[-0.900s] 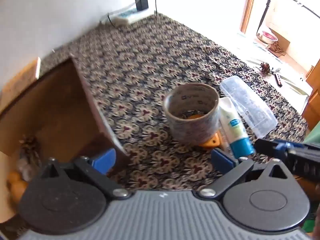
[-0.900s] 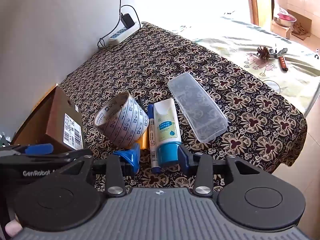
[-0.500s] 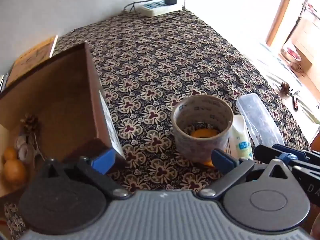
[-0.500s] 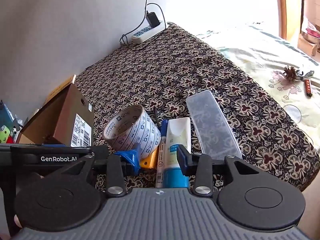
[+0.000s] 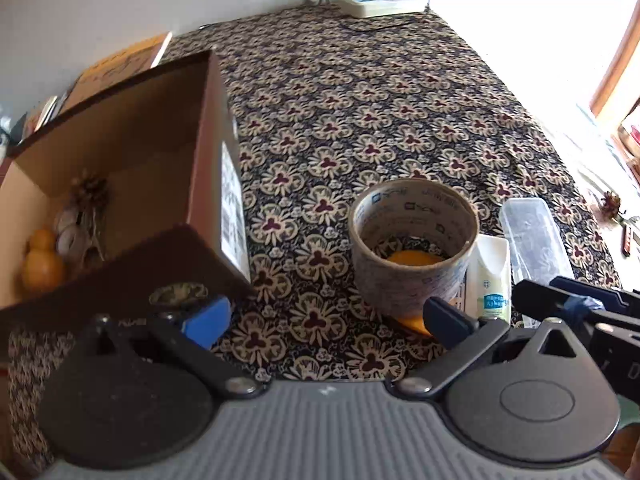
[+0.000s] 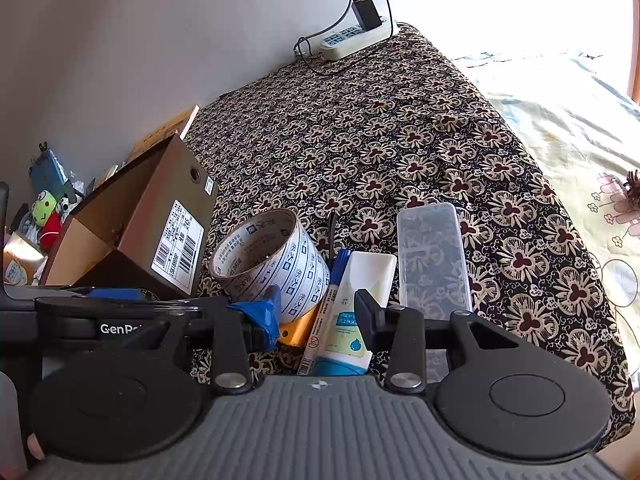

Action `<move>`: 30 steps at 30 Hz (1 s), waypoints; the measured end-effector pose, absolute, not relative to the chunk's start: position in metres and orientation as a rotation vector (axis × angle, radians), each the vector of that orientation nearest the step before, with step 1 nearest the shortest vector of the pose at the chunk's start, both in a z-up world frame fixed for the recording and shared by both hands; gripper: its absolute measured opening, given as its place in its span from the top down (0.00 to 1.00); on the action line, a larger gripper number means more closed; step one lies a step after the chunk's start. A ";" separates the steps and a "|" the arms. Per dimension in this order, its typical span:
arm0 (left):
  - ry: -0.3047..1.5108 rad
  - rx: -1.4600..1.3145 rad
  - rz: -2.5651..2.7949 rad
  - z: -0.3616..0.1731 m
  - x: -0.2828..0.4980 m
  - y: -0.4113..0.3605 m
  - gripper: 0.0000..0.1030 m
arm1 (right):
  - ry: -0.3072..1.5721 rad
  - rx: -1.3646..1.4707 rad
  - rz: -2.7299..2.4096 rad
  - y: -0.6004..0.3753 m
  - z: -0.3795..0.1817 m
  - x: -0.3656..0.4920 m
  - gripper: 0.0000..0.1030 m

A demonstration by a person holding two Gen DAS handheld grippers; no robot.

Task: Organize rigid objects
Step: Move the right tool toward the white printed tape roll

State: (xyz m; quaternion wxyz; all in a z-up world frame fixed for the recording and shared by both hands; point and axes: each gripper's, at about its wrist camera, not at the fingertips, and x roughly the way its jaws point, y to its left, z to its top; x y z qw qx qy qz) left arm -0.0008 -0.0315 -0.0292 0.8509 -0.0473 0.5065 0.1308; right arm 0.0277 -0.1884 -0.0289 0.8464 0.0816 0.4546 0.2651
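The left gripper (image 5: 326,318) is hanging spread wide and empty between the cardboard box (image 5: 208,184) and the tape roll (image 5: 412,248), which is hiding most of an orange object (image 5: 414,258). The right gripper (image 6: 316,316), released, is straddling the white tube (image 6: 352,312), its cap end cut off below

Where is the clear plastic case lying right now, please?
In the right wrist view the clear plastic case lies flat on the patterned cloth, right of the white tube and beyond the open right gripper.
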 end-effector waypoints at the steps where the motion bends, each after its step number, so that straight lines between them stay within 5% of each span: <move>1: 1.068 -0.108 0.291 -0.030 -0.002 -0.032 0.01 | 0.964 0.169 0.566 -0.190 -0.030 0.029 0.77; 30: 1.109 -0.004 0.277 -0.032 -0.007 -0.028 0.01 | 0.997 0.246 0.471 -0.184 -0.037 0.010 0.76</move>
